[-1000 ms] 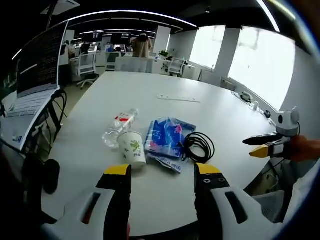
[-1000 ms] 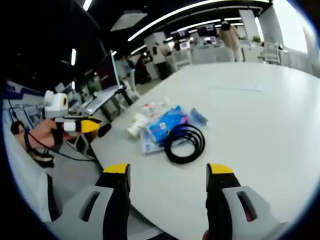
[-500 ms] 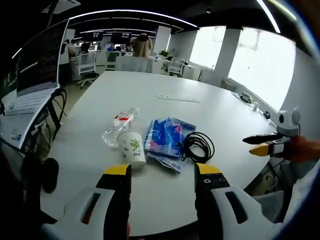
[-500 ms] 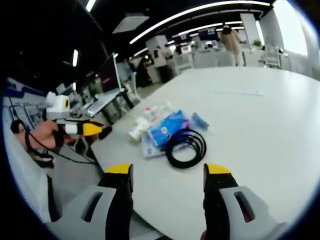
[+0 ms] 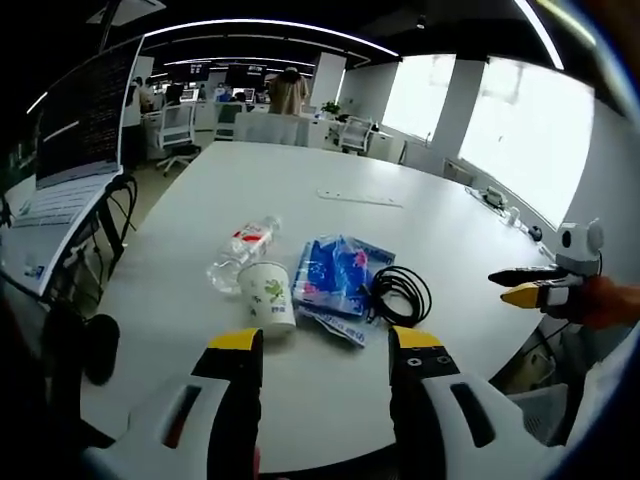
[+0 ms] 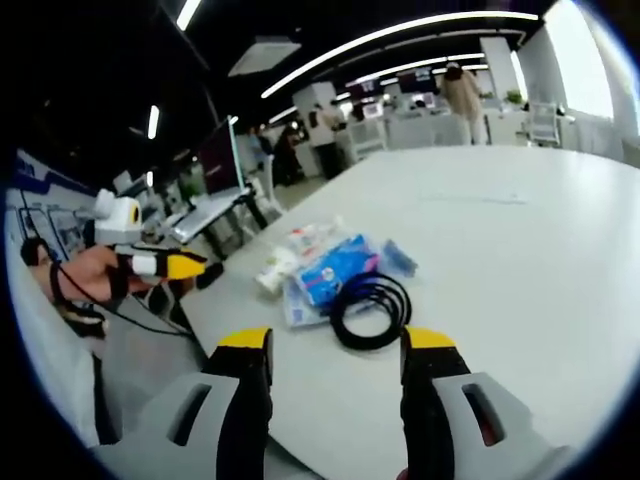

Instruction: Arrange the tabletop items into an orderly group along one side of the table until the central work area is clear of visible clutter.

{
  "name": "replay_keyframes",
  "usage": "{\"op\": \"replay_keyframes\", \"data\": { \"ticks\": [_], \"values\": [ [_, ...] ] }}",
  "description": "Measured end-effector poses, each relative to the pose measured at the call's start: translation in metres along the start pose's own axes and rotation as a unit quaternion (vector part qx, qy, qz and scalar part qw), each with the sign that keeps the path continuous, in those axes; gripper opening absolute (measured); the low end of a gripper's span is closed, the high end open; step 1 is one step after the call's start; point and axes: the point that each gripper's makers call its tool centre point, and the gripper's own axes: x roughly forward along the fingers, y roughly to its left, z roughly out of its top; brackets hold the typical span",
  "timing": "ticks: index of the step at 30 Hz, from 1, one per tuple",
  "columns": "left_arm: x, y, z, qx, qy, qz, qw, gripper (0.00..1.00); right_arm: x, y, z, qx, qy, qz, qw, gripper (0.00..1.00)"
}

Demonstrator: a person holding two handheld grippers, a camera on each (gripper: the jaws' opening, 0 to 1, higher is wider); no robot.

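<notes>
On the white table (image 5: pixel 330 190) lie a clear plastic bottle (image 5: pixel 240 250) with a red label, a paper cup (image 5: pixel 270 295) on its side, a blue tissue pack (image 5: pixel 335 275) and a coiled black cable (image 5: pixel 400 293), all close together. My left gripper (image 5: pixel 326 345) hovers open just short of the cup and the pack, nothing between its jaws. From the other side, my right gripper (image 6: pixel 337 345) is open and empty, a little short of the cable (image 6: pixel 370 310) and blue pack (image 6: pixel 335 270). A hand holds the right gripper (image 5: pixel 525 290) off the table's right edge.
A flat white strip (image 5: pixel 360 197) lies further along the table. A large monitor (image 5: pixel 80 120) stands at the left. Office chairs (image 5: pixel 175 130), desks and people fill the room behind. The table's near edge curves just ahead of my left jaws.
The items on the table have not moved. The right gripper view has shifted a little with the hand; both grippers stay open and empty.
</notes>
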Motion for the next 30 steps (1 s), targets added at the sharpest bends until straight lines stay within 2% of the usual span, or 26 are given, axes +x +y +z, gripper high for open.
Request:
{"op": "replay_keyframes", "data": {
  "ticks": [17, 30],
  "values": [
    [0.005, 0.001, 0.004, 0.005, 0.000, -0.005, 1.0000, 0.50, 0.000, -0.004, 0.003, -0.003, -0.006, -0.007, 0.9999, 0.50],
    [0.013, 0.018, 0.015, 0.012, 0.001, -0.003, 0.9999, 0.49, -0.004, -0.011, -0.006, 0.006, 0.005, -0.020, 0.9998, 0.47]
  ]
}}
